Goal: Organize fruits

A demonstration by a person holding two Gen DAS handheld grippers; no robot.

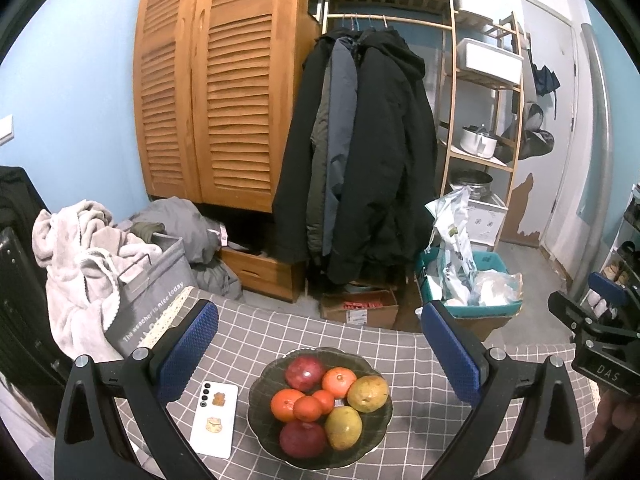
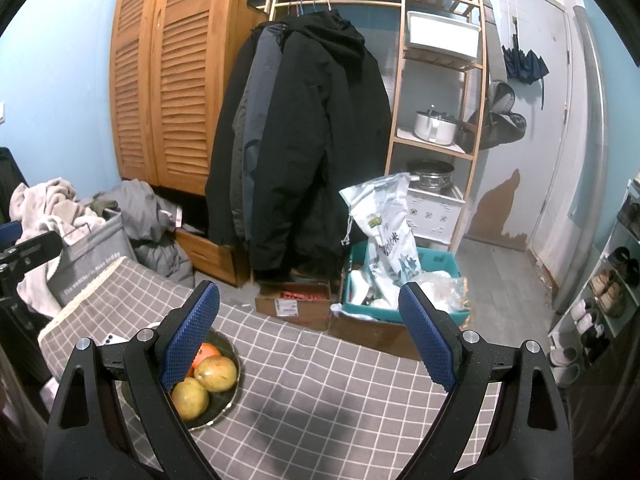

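A dark glass bowl [image 1: 256, 408] stands on the grey checked tablecloth [image 1: 412, 412]. It holds two red apples [image 1: 305, 372], several oranges [image 1: 338, 381] and two yellow-green pears [image 1: 368, 393]. My left gripper [image 1: 320, 344] is open and empty, raised above and behind the bowl. My right gripper [image 2: 310, 332] is open and empty, above bare cloth to the right of the bowl [image 2: 228, 400]; there its left finger hides part of the bowl, and two pears [image 2: 216, 372] and an orange [image 2: 208, 350] show.
A white phone [image 1: 214, 420] lies face down left of the bowl. Beyond the table's far edge are a laundry basket with towels [image 1: 156, 292], cardboard boxes [image 1: 360, 308], a teal crate with bags [image 1: 472, 284] and hanging coats [image 1: 360, 152]. The right gripper's body [image 1: 600, 344] shows at the right.
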